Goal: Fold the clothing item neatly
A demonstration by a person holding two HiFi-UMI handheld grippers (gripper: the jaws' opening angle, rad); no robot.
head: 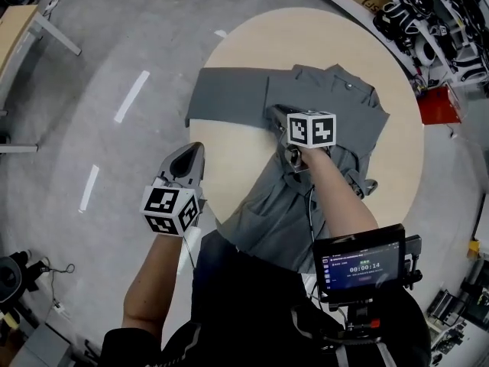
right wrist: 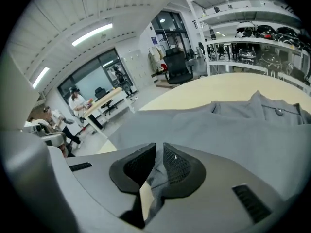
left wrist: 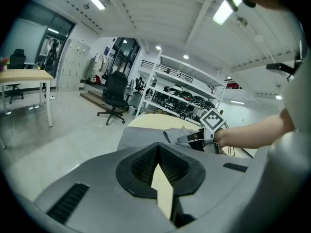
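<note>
A grey shirt (head: 336,105) lies spread on the round beige table (head: 306,37), one sleeve (head: 225,94) stretched out to the left and its hem hanging over the near edge. My right gripper (head: 273,113) rests on the shirt near where that sleeve joins the body. In the right gripper view the gripper (right wrist: 159,149) is shut on a fold of the shirt (right wrist: 233,125). My left gripper (head: 191,153) hovers at the table's left edge, off the cloth. In the left gripper view its jaws (left wrist: 158,147) meet at the tips with nothing between them; the shirt (left wrist: 141,135) lies ahead.
A wooden desk (head: 15,33) stands at the far left. A red box (head: 439,105) and racks of equipment (head: 443,14) lie past the table's right side. An office chair (left wrist: 114,93) stands beyond the table. A timer screen (head: 359,262) hangs at the person's chest.
</note>
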